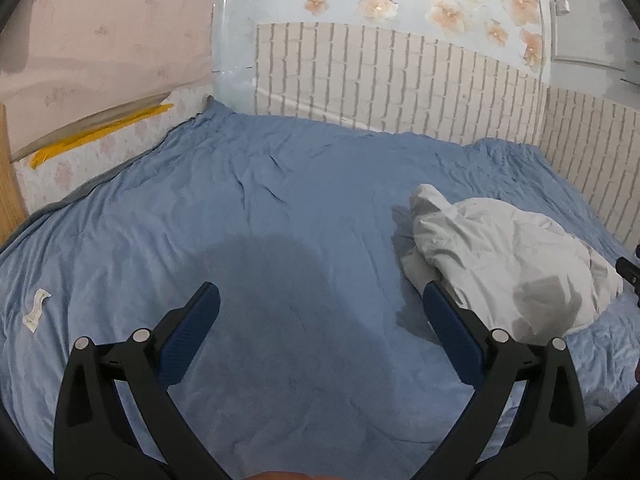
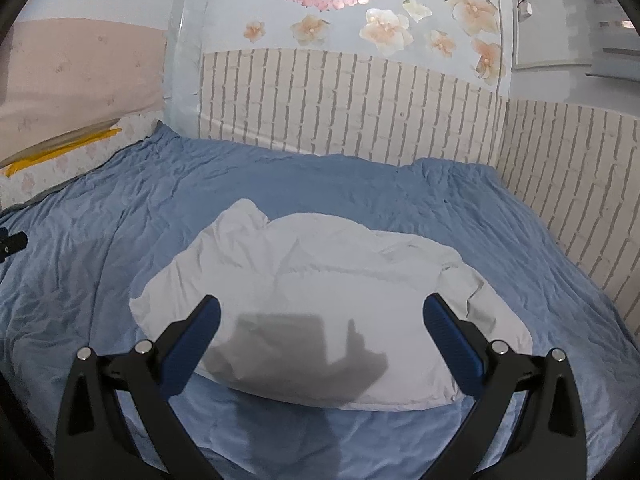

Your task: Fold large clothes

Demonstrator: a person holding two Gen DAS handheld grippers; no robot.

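White garment lay crumpled on the blue bedspread, unfolded, so both the left gripper and right gripper hovered wide open, holding nothing.

R gripper hung above the bed w/ jaws spread wide, nothing between them. White garment lay crumpled in a heap on blue sheet, gripper's shadow across its near edge. Brick-pattern panels lined the bed's far side.
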